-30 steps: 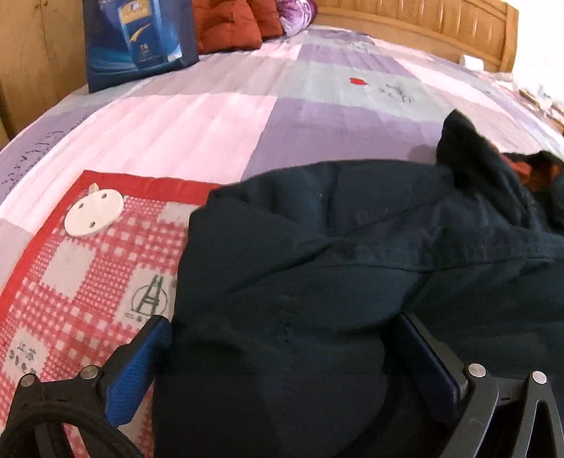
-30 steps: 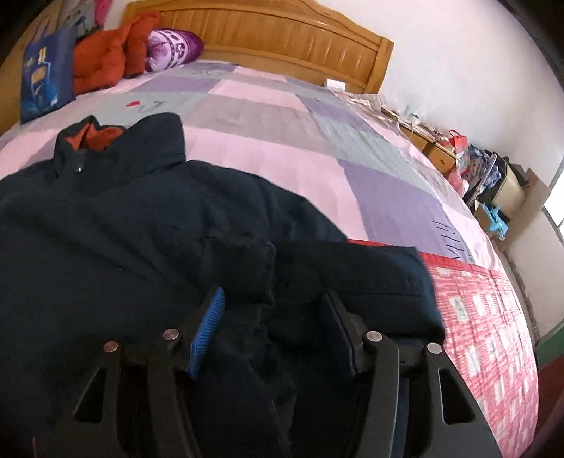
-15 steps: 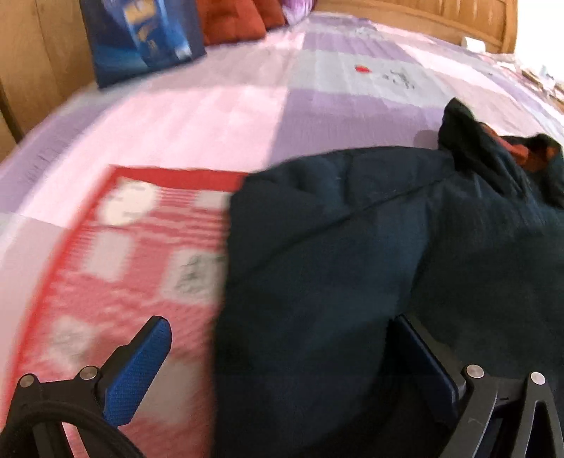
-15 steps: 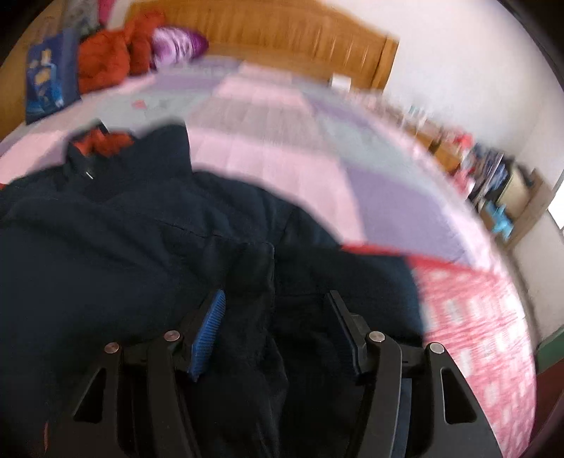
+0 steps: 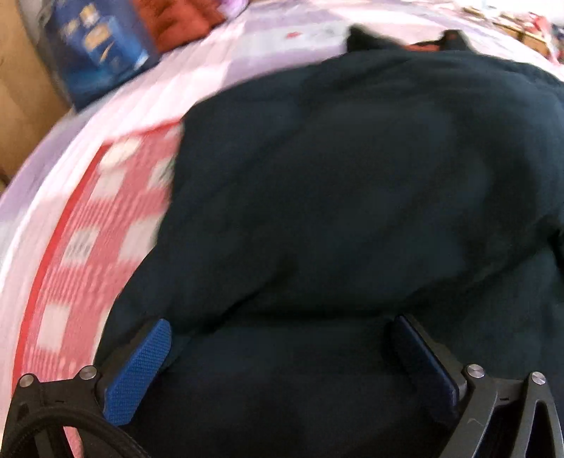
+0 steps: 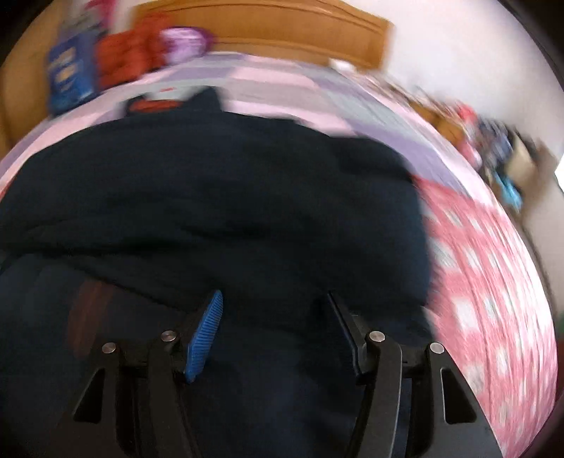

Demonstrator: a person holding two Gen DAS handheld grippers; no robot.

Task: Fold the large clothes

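Since the earlier frames both cameras are sweeping forward over the dark navy jacket (image 5: 352, 197), which is now filling most of each view, and the white round disc that was lying on the red checked cloth (image 5: 88, 225) is no longer distinguishable in the blur. There is one jacket, lying spread on the quilted bed cover (image 5: 211, 70), with its near edge overlapping the one red checked cloth. Its collar (image 6: 208, 100), showing an orange-red lining, is pointing away toward the single wooden headboard (image 6: 268, 31). Beyond the jacket, near the headboard, one blue bag (image 6: 68, 75), one red-orange bundle (image 6: 123, 60) and one purple bundle (image 6: 187, 42) are sitting together at the bed's far left corner.

Two grippers are showing, each with two fingers. The left gripper (image 5: 278, 345) is pointing forward low over the jacket's near left part, its jaws spread wide, with dark fabric lying between the blue pads (image 5: 141, 370); whether the pads are touching the cloth is unclear through the blur. The right gripper (image 6: 275, 324) is pointing along the jacket's near right part, jaws parted at a middling width with a fold of jacket between them, not pinched as far as can be seen.
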